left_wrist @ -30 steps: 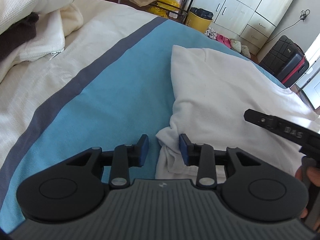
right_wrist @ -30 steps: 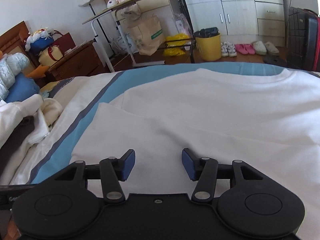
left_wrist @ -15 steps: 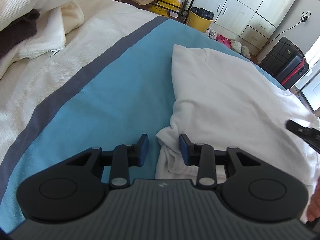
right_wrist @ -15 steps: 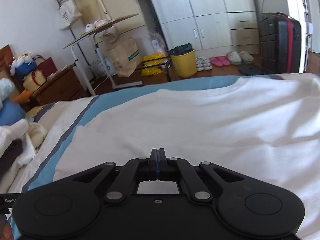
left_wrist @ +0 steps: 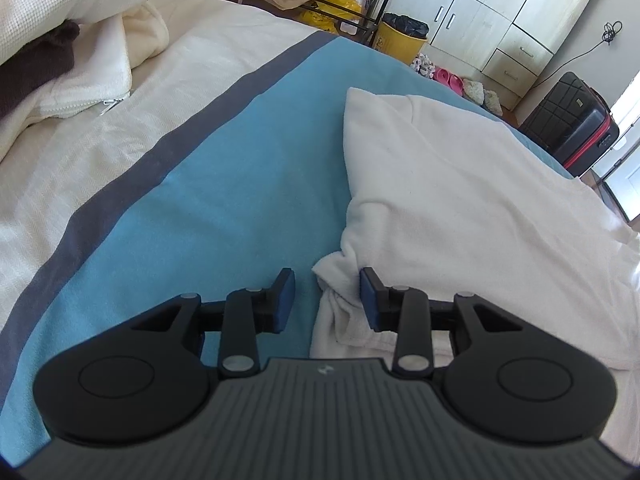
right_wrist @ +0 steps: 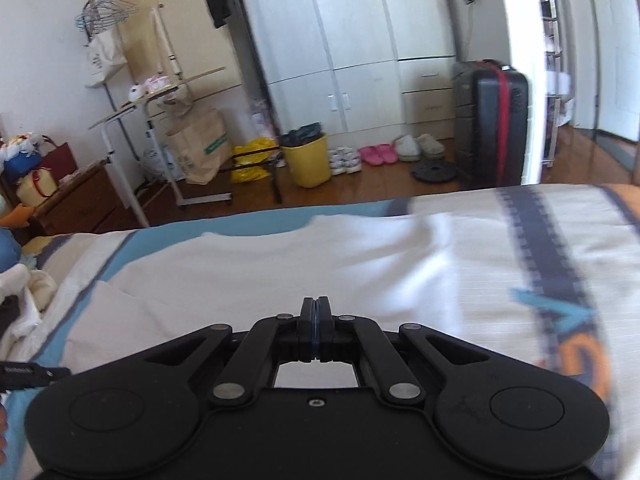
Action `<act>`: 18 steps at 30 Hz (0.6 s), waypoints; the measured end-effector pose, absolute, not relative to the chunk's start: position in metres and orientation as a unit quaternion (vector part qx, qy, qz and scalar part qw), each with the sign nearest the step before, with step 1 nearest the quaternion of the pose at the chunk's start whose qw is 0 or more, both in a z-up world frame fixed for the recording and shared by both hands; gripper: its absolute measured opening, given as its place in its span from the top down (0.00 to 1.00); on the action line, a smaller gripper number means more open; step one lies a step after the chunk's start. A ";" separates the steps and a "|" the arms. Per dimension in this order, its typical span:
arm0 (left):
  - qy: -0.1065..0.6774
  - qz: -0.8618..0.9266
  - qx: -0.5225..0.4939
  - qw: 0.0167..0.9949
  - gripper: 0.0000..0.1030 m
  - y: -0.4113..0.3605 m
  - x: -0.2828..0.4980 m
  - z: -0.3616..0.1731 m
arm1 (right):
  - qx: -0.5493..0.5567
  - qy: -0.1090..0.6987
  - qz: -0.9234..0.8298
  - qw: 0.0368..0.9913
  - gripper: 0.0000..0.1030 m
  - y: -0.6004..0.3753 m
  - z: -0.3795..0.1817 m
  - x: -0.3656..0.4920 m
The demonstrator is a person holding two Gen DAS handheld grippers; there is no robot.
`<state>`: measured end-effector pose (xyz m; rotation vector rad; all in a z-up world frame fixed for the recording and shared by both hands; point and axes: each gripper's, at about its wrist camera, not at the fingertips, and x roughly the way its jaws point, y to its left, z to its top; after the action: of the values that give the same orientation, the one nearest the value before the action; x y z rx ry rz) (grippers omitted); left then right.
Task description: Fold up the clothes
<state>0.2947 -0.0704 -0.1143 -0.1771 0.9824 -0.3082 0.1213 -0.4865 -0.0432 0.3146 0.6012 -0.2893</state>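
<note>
The white garment point(left_wrist: 460, 208) lay spread on the blue band of the bedspread point(left_wrist: 224, 200), with its bunched corner nearest the left gripper point(left_wrist: 327, 300) and its neckline toward the foot of the bed. That corner sat between the left gripper's blue pads point(left_wrist: 285, 300), which stood partly apart and, as a second before, did not visibly press the cloth; the left unit had not shifted relative to the garment.

The change was on the other side. The right gripper point(right_wrist: 316, 330) had its jaws apart over the garment a second earlier; they had since closed fully, pad against pad, with no cloth seen between them. Its view had also swung away from the garment's middle toward the garment's far edge, where a patterned sheet point(right_wrist: 560, 280) adjoined the white fabric, blurred by motion.

Judgement: no fold was under way. The closed, empty right gripper appeared to be repositioning toward the opposite edge of the garment, while the left waited at the bunched corner. A pile of cream laundry point(left_wrist: 72, 32) lay beyond the garment, across the grey stripe point(left_wrist: 132, 184).
</note>
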 end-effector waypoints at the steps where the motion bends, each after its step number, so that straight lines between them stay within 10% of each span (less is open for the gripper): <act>1: 0.469 -0.147 -0.082 0.867 0.66 -0.071 0.294 -0.114 | 0.152 0.297 -0.154 0.930 1.00 -0.500 -0.040 0.109; 11: 0.468 -0.137 -0.064 0.871 0.63 -0.076 0.292 -0.114 | 0.199 0.205 -0.280 0.916 0.98 -0.605 -0.043 -0.004; 15: 0.465 -0.138 -0.051 0.873 0.60 -0.079 0.291 -0.114 | 0.304 0.193 -0.384 0.850 0.39 -0.645 -0.059 -0.028; 18: 0.463 -0.137 -0.044 0.874 0.59 -0.080 0.290 -0.114 | 0.350 0.171 -0.395 0.832 0.37 -0.660 -0.061 -0.044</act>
<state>0.2902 -0.0803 -0.1143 -0.0922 0.9676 -0.2860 -0.0440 -0.6602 -0.0610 0.7431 0.3628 -0.8379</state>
